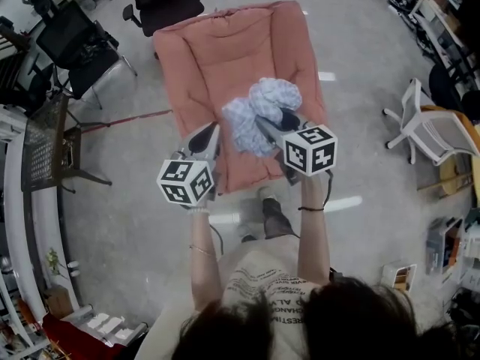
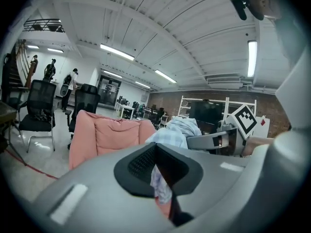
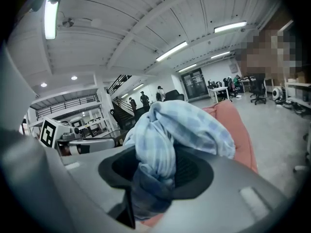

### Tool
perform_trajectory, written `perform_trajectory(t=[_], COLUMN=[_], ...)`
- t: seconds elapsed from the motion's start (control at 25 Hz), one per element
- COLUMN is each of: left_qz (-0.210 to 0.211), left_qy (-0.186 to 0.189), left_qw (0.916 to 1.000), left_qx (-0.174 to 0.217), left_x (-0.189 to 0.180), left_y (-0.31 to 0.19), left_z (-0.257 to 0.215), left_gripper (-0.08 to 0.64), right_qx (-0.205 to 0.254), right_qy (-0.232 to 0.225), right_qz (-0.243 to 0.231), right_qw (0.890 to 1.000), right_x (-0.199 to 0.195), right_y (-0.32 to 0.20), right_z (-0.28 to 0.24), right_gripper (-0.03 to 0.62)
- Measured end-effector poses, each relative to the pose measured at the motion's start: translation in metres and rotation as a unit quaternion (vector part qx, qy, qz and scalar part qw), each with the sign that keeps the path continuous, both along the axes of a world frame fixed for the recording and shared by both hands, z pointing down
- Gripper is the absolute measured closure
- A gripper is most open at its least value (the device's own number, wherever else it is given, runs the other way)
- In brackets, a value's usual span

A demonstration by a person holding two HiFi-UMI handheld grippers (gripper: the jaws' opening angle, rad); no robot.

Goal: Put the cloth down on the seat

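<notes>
At frame centre, the left claw (image 1: 216, 133) and right claw (image 1: 265, 126) each clamp the bunched cloth (image 1: 259, 111) above the pink seat (image 1: 217, 51), ready for lowering.

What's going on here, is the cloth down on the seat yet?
Not yet. A person holds a gripper in each hand. The left gripper and the right gripper are both clamped on a bunched, light-blue checked cloth. It hangs between them above the pink seat and appears clear of the cushion.
</notes>
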State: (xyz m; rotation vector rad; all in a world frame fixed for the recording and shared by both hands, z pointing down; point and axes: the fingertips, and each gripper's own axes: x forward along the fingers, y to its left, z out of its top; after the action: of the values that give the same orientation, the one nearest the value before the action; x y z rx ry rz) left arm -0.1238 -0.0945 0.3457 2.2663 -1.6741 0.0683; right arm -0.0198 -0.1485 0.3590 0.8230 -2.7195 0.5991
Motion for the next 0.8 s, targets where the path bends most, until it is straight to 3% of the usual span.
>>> perform_trajectory(t=[0.8], left_qz=[-0.086], left_qy=[0.022], left_qw=[0.9945], left_qx=[-0.055], left_x=[-0.017], left_y=[-0.074], left_z=[0.05], left_gripper=[0.561], right_qx=[-0.051], right_qy=[0.032], right_qz=[-0.105], right_qw=[0.993], right_x=[-0.042], right_y=[-0.085], right_z=[0.052], right_gripper=[0.407])
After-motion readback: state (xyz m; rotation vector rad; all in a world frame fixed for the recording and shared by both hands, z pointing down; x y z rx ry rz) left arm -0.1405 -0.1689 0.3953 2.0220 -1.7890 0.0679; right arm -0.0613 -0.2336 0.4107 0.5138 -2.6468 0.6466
